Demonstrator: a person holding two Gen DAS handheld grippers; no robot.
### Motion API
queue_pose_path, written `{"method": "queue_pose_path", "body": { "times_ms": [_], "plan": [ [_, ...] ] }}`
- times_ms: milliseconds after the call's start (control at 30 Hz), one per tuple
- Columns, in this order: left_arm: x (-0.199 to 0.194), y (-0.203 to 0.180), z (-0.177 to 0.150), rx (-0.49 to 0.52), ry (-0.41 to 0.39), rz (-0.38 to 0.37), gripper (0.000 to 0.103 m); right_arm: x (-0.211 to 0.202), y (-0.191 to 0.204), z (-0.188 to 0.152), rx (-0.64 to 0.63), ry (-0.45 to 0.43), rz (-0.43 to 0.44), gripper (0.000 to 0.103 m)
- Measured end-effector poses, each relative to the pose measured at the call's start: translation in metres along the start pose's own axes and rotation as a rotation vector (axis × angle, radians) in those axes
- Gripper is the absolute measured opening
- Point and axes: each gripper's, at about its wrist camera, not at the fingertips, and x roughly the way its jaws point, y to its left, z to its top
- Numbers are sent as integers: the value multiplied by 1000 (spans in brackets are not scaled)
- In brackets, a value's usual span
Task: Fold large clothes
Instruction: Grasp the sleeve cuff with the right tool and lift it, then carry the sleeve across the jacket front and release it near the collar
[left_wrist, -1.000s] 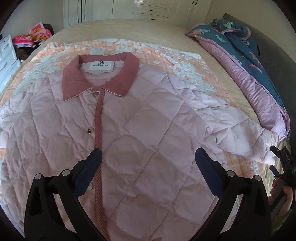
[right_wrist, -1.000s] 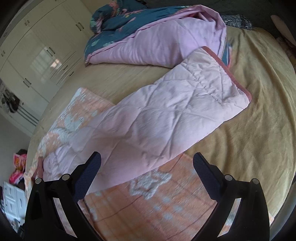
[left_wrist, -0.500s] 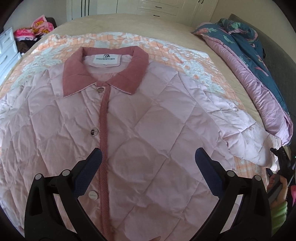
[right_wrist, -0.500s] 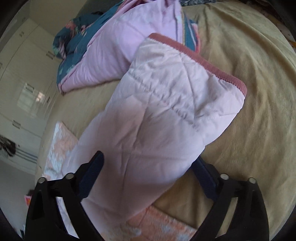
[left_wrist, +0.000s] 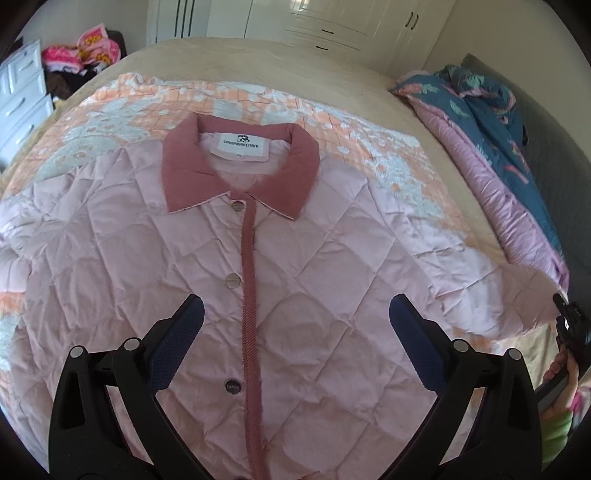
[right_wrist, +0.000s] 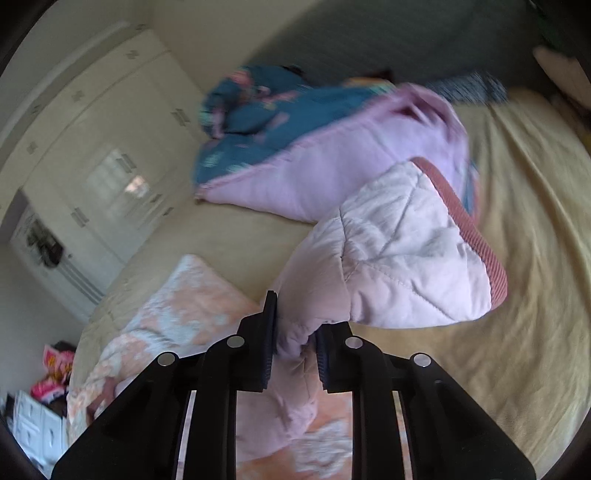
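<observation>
A pale pink quilted jacket (left_wrist: 332, 277) with a dusty-rose collar (left_wrist: 240, 173) and a buttoned front lies flat on the bed, face up. My left gripper (left_wrist: 295, 301) hovers above its chest, open, with nothing between its fingers. My right gripper (right_wrist: 295, 321) is shut on the jacket's right sleeve (right_wrist: 406, 258), a bunch of fabric pinched between the pads. The sleeve end with its ribbed rose cuff (right_wrist: 476, 229) hangs lifted off the bed. In the left wrist view a person's hand (left_wrist: 561, 369) shows at the right edge, by the raised sleeve.
An orange and white blanket (left_wrist: 258, 99) lies under the jacket on a beige bed cover (right_wrist: 517, 332). A blue and pink quilt (left_wrist: 498, 147) is heaped along the right side. White wardrobes (left_wrist: 332, 22) and drawers (left_wrist: 22, 92) stand beyond the bed.
The right gripper went from wide open above the sleeve to shut on it and raised it off the bed. The left gripper drifted sideways over the jacket, staying open.
</observation>
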Motion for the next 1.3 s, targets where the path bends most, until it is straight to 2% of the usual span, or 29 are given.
{"method": "queue_pose_path", "body": {
  "times_ms": [300,567,900,1300],
  "plan": [
    [-38,17,14,10,-45,-13,94,-35,93,9,-171,-37,132,16],
    [-67,51,24,-26,-89,-14,94,-59,165,-3,-304,-48,209,16],
    [-88,86,27,-48,-124,-10,94,-81,234,-31,-390,-43,278,16],
    [-97,127,27,-93,-146,-10,94,-92,299,-65,-480,-26,360,16]
  ]
}}
